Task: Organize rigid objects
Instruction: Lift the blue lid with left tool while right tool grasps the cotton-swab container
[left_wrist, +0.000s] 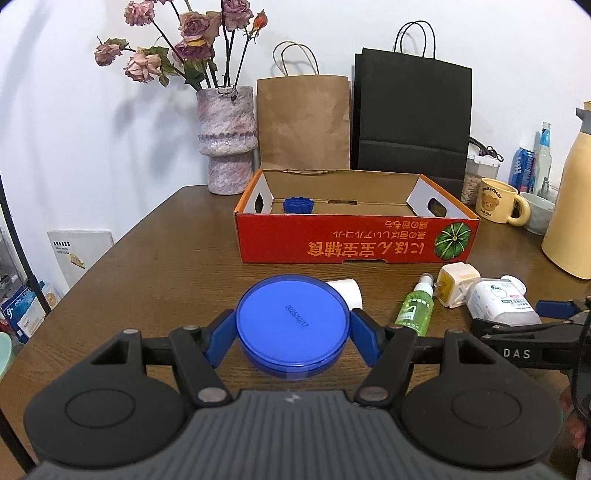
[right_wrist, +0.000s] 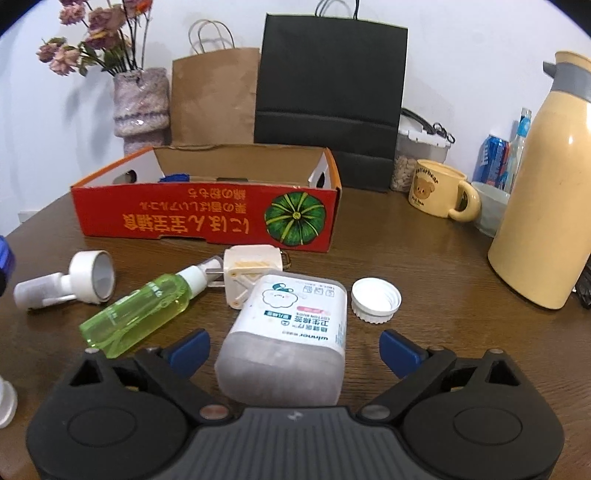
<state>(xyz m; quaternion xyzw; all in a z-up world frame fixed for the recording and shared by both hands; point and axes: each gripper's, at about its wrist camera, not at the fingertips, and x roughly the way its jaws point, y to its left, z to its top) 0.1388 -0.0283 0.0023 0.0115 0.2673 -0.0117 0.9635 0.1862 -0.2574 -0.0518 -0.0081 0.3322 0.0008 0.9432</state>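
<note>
- Table (left_wrist: 155, 236): a red box (left_wrist: 332, 240) sits open near its far edge, a blue cap (left_wrist: 297, 204) inside.
- Left gripper (left_wrist: 292, 334): clamped on a round blue lid (left_wrist: 291, 323), in front of the box.
- Right gripper (right_wrist: 293, 345): jaws apart, straddling a cotton-bud box (right_wrist: 291, 332) without touching.
- Green spray bottle (right_wrist: 147, 310) lies beside it.
</note>
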